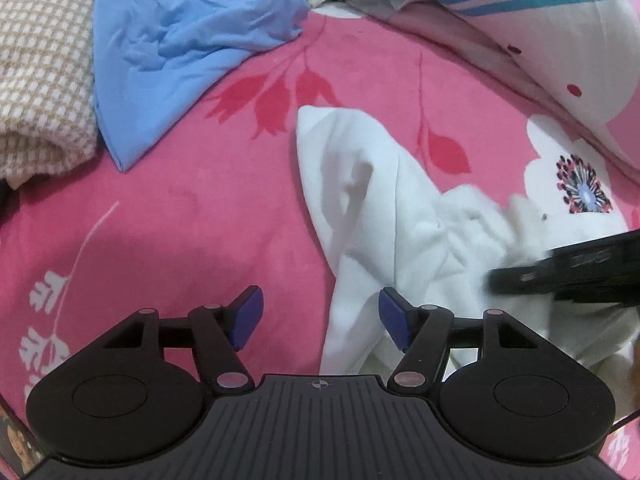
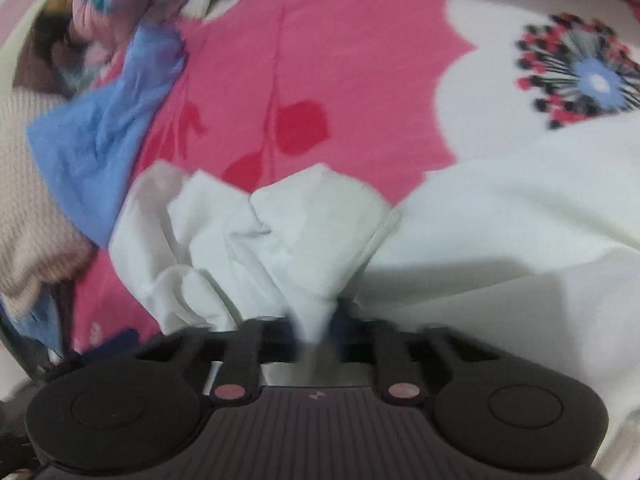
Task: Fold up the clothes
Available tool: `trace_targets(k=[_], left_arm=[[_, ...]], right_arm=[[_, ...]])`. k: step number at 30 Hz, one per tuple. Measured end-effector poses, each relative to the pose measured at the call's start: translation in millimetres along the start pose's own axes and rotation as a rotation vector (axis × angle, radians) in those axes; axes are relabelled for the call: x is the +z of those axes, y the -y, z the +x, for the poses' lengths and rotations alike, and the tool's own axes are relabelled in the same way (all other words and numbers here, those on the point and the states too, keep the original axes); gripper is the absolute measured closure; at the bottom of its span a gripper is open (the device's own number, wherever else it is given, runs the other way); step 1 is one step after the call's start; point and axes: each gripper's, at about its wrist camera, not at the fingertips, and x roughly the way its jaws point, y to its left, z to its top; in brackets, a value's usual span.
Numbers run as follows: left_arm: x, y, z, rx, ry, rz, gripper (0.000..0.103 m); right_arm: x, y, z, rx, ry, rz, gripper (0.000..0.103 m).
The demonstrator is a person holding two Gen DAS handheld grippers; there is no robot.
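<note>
One white garment (image 1: pixel 384 208), one blue cloth (image 1: pixel 172 64), one checked blanket (image 1: pixel 40 80).

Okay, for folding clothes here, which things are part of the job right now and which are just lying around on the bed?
In the job:
white garment, pinched in the shut right gripper
left gripper, open, holding nothing

Lying about:
blue cloth
beige checked cloth
striped pillow
pink floral bedspread, under everything

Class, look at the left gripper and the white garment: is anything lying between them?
Nothing visible does. The open left gripper hovers at the white garment edge, only pink bedspread beneath; the blue cloth lies well aside.
</note>
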Motion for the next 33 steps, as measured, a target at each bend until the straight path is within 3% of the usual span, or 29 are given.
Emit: trace_targets(k=[7, 13, 18, 21, 22, 23, 24, 25, 28, 29, 33], left_arm=[[-4, -7, 3, 0.022, -0.03, -0.032, 0.039], [-6, -5, 5, 0.041, -0.037, -0.001, 0.039], [-10, -3, 7, 0.054, -0.044, 0.015, 0.039], [-11, -1, 7, 0.063, -0.049, 0.024, 0.039], [-11, 0, 7, 0.065, -0.049, 0.028, 0.039], [-11, 0, 7, 0.066, -0.049, 0.031, 0.039], [-10, 1, 7, 0.068, -0.049, 0.035, 0.039], [-10, 1, 6, 0.069, -0.048, 0.038, 0.039], [-10, 0, 6, 0.069, -0.048, 0.034, 0.038], [-10, 0, 7, 0.068, -0.049, 0.029, 0.038], [-11, -1, 7, 0.065, -0.051, 0.007, 0.038]], right_arm=[[5, 64, -128, -0.22, 0.322, 0.12, 0.098], [-4, 132, -224, -0.487, 0.546, 0.249, 0.098], [-17, 183, -232, -0.622, 0.565, 0.354, 0.098], [-19, 218, -202, -0.574, 0.413, 0.462, 0.091], [-20, 230, -191, -0.556, 0.355, 0.505, 0.084], [-22, 241, -180, -0.539, 0.291, 0.567, 0.067], [-27, 247, -174, -0.531, 0.259, 0.625, 0.06], [-33, 253, -169, -0.522, 0.238, 0.682, 0.06], [-56, 255, -176, -0.466, 0.277, 0.811, 0.052], [-64, 254, -181, -0.441, 0.292, 0.855, 0.045], [-74, 230, -196, -0.289, 0.362, 0.947, 0.043]])
